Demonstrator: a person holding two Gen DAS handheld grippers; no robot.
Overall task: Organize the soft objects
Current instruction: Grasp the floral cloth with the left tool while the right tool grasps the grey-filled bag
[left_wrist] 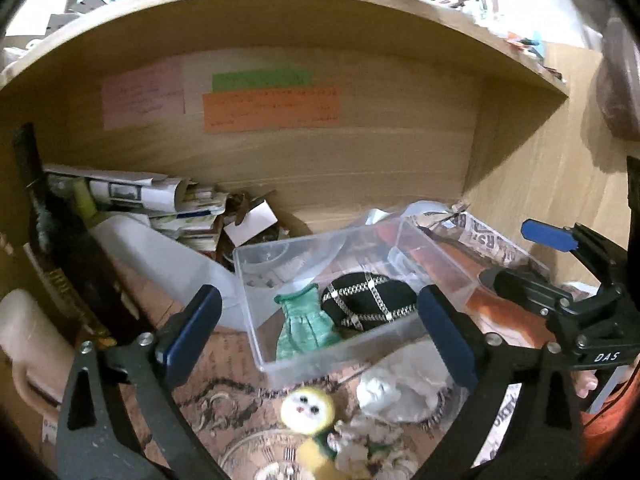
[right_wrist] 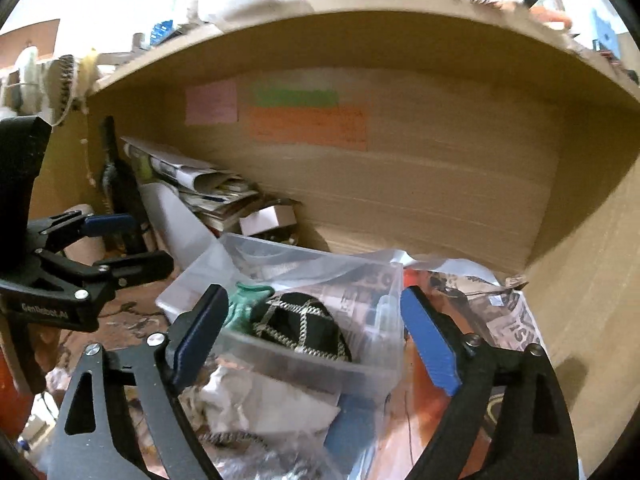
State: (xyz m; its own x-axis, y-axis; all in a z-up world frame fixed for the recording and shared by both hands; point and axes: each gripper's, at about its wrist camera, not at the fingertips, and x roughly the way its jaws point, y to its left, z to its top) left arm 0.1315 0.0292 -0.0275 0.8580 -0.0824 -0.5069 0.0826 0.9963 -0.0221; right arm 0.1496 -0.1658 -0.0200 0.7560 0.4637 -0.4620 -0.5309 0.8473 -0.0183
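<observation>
Both tongs stand spread and hold nothing: the left gripper point(left_wrist: 320, 332) and right gripper point(right_wrist: 316, 340) each hover just short of the clear box point(left_wrist: 256, 304). Inside it, between the left fingers, lie a green knit point(left_wrist: 304, 324) and a black cap point(left_wrist: 368, 300) side by side. Nearer, below the box, sit a yellow doll point(left_wrist: 308, 408) and white cloth point(left_wrist: 396, 392).

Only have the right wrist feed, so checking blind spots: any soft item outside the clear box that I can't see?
Observer: Yes. A yellow-faced doll lies on the patterned cloth, just in front of the clear box.
Operator: The green thing behind my finger, is it in the box?
Observer: Yes. The green knit piece lies inside, beside the black cap.
</observation>
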